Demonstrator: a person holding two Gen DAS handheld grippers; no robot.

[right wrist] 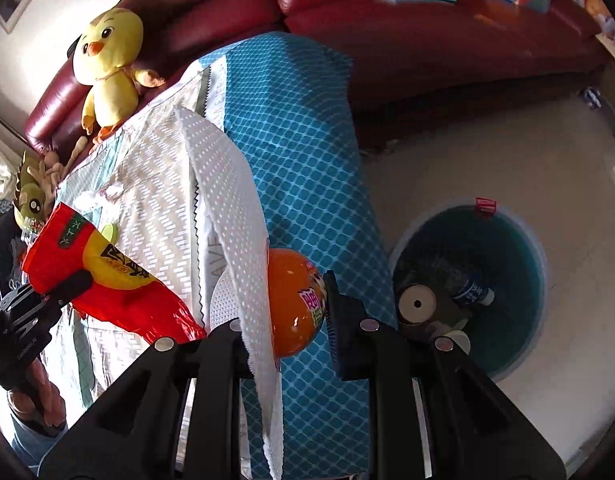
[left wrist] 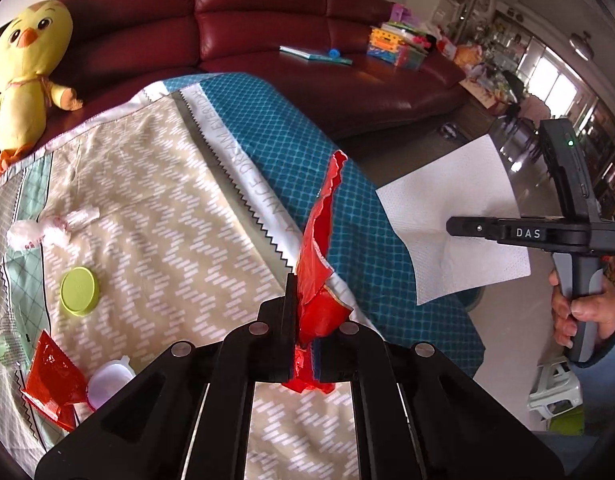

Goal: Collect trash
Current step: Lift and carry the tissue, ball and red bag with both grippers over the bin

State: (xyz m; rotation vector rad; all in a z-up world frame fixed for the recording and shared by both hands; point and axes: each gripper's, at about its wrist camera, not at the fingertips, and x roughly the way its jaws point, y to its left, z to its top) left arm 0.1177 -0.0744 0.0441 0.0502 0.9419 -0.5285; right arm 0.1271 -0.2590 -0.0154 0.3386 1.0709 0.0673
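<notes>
Desk: draped in a beige chevron cloth with a teal lattice border. On it: green lid, red wrapper, crumpled tissue.

Left tool: clamped on a red packet.

Right tool: clamped on a white paper towel; an orange ball sits between its fingers.

Floor: pale, with a teal bin holding bottles, just beside the desk.

Behind: maroon leather sofa carrying a yellow chick plush, a book and toys.

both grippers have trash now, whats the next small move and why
Probably carry the right gripper, shut on the orange ball and white paper towel, over the open bin on the floor beside the table; it sits nearer than the left gripper with its red wrapper.
</notes>
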